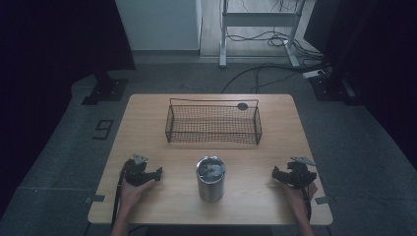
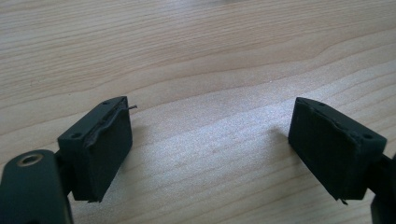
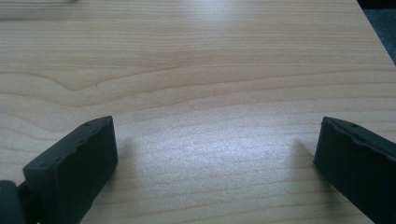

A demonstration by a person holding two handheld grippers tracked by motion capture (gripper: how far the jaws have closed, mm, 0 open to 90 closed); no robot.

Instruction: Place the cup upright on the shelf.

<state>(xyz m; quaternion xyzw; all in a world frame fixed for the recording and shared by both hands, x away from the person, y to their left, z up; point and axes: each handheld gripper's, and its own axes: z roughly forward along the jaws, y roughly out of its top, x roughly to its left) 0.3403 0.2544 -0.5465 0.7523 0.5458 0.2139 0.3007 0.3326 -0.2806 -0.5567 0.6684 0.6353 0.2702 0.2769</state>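
Here: both grippers rest low on the table, metal cup standing between them, nothing held.

Left to right. Left gripper (image 1: 156,173) near the front edge, jaws spread wide over bare wood (image 2: 205,154), empty. Metal cup (image 1: 211,179) upright at centre front, well apart from either gripper, something shiny inside that I cannot make out. Wire basket (image 1: 213,123) behind it, toward the far edge. Right gripper (image 1: 277,172) on the far side, jaws also spread, empty. Risk, as I judge it: the cup is tall and smooth, so a one-sided or high grab could tip it or let it slip; a sideways nudge from an open jaw would push it off line.
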